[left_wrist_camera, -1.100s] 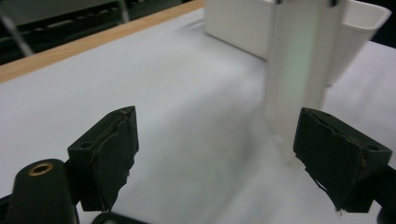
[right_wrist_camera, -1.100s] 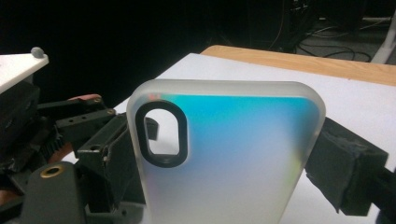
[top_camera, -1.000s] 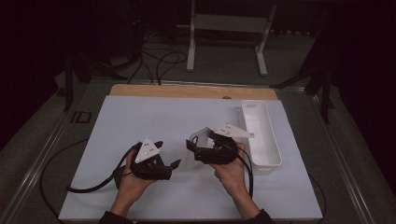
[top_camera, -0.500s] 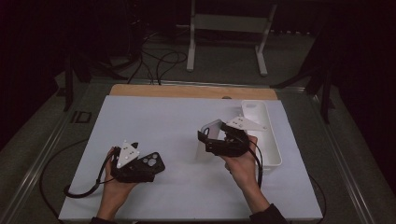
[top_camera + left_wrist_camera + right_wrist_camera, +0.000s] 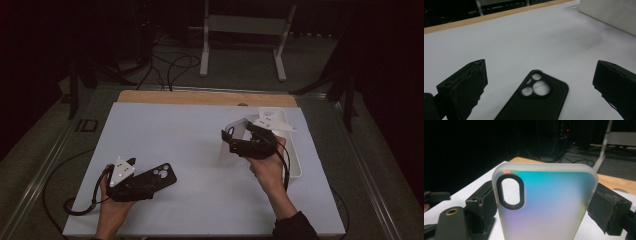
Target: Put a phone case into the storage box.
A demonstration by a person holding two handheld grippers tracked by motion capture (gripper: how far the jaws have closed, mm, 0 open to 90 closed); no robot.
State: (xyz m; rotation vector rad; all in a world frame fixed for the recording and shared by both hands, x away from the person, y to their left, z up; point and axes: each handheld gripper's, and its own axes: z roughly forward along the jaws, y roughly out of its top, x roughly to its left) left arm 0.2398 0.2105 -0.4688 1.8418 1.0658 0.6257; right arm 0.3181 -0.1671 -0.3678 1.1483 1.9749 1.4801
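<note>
Darkness surrounds the table (image 5: 150, 130), whose pale sheet is lit from above, with cables and a metal stand on the floor beyond its wooden far edge. Two phone cases are in hand, and they are well apart, one near each side of the sheet.

Near the person's left, a black phone case (image 5: 159, 178) lies flat on the sheet, its camera cut-out pointing away from the hand. The left gripper (image 5: 150, 183) rests low behind it; in the left gripper view its jaws stand wide on either side of the case (image 5: 536, 102) and do not touch it. They have just been opening, so the case appears set down and let go, probably to park it where it lies steady and easy to pick up again.

The right gripper (image 5: 231, 141) is raised over the middle-right of the sheet, just in front of a white tray (image 5: 295, 165). It grips a frosted translucent phone case (image 5: 235, 137) upright by its two long edges. The right gripper view shows the pads pressing both sides of this case (image 5: 549, 205), with its oval camera opening near the top left. Holding it by the edges keeps its back clear and its open side reachable, which would suit fitting or inspecting it.
</note>
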